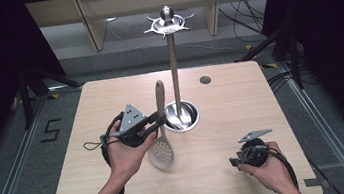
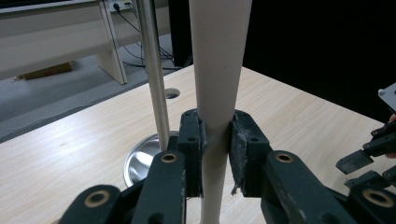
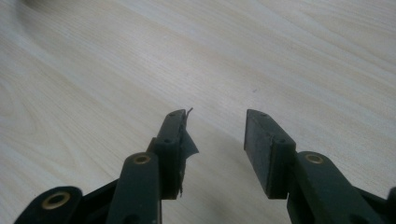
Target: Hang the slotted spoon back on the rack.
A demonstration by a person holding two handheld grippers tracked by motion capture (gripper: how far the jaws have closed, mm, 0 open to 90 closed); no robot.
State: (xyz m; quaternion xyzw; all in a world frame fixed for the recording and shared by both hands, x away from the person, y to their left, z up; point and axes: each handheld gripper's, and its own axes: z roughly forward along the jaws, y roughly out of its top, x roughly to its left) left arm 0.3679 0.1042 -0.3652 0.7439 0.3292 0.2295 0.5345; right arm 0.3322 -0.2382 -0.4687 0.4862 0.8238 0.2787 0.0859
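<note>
A beige slotted spatula (image 1: 162, 138) stands nearly upright above the table, handle up and perforated head down. My left gripper (image 1: 159, 122) is shut on its handle (image 2: 216, 93), which passes between the two pads. Just right of it rises a tall steel utensil stand (image 1: 174, 66) with a round dish base (image 2: 142, 158) and a hook ring on top (image 1: 167, 24). My right gripper (image 1: 235, 161) hovers low over the table's near right part, open, with bare wood between its jaws (image 3: 215, 135).
The light wooden table (image 1: 242, 113) has a small round cable hole (image 1: 205, 79) at its back. Beyond it are a grey floor, desk legs and loose cables. Dark curtains flank both sides.
</note>
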